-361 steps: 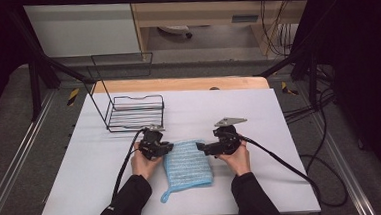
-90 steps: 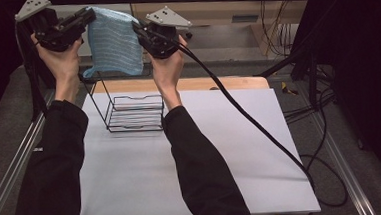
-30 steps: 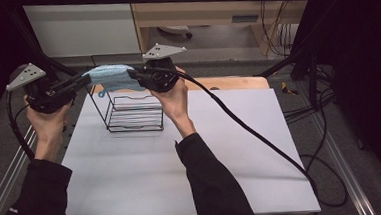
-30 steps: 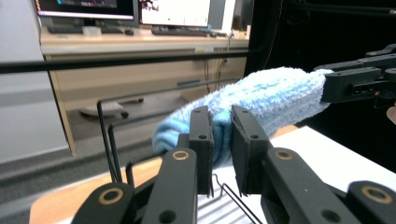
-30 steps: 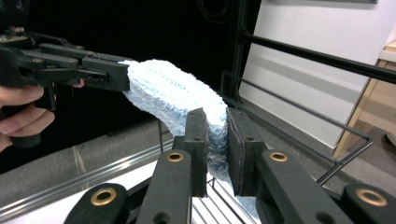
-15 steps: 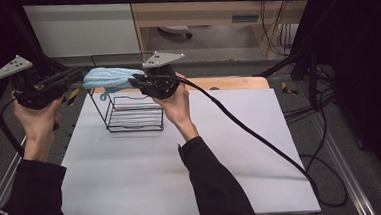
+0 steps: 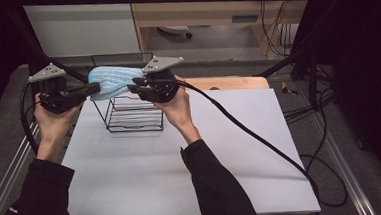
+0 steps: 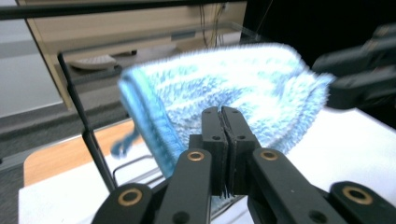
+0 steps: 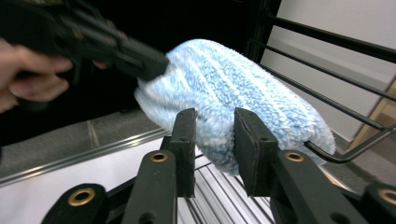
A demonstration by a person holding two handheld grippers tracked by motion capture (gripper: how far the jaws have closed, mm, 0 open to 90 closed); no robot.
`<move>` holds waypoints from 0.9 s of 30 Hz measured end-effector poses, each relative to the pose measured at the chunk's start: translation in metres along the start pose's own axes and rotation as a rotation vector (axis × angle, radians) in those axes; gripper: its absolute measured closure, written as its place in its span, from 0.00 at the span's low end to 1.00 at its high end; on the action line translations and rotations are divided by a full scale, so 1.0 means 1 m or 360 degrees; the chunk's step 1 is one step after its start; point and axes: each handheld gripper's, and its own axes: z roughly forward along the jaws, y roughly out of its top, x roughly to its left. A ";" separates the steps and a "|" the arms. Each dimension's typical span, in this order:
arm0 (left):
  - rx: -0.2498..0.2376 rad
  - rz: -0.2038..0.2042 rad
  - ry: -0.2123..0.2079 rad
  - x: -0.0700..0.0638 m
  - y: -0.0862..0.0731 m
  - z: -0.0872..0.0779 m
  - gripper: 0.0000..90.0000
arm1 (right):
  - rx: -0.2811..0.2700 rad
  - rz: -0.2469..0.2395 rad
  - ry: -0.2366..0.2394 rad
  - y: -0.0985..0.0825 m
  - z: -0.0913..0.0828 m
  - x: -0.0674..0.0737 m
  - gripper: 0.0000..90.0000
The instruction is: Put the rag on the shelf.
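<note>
- The fluffy light-blue microfibre cloth (image 7: 112,80) hangs folded over the top rim of the black wire rack (image 7: 131,112), near the white table's (image 7: 191,157) far left corner.
- The left gripper (image 7: 95,87) has its jaws pressed together, their tips against the cloth's left end.
- The right gripper (image 7: 132,87) has just been opening; its parted jaws flank the cloth's right end without pressing it.
- No writing is legible.

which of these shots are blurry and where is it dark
Left gripper view: the fluffy blue-and-white cloth is soft with blur, the shut jaws sharp. Right gripper view: the other hand and its gripper smear, top left black. High view: evenly lit white table, dark surroundings.
</note>
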 end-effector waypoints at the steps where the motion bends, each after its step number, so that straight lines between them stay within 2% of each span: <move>1: 0.0005 0.0002 0.0000 0.000 -0.002 0.001 0.99 | -0.0002 0.0008 0.0008 0.000 0.000 0.000 0.77; 4: 0.0024 0.0011 0.0006 0.001 -0.008 0.004 0.99 | 0.0016 0.0034 0.0012 -0.001 0.001 0.000 0.79; 8: 0.0038 0.0021 0.0011 0.002 -0.013 0.008 0.99 | 0.0063 0.0112 0.0011 -0.006 0.005 -0.003 0.85; 13: 0.0051 0.0029 0.0026 0.002 -0.019 0.014 0.99 | 0.0095 0.0193 0.0008 -0.015 0.009 -0.009 0.87; 19: 0.0050 -0.0004 0.0046 0.005 -0.026 0.022 0.99 | 0.0106 0.0181 -0.0010 -0.023 0.013 -0.009 0.79; 24: 0.0041 -0.0015 0.0057 0.007 -0.029 0.025 0.99 | 0.0110 0.0233 -0.0020 -0.027 0.013 -0.012 0.94; 27: 0.0038 -0.0021 0.0067 0.007 -0.029 0.027 1.00 | 0.0129 0.0255 -0.0049 -0.029 0.015 -0.015 0.98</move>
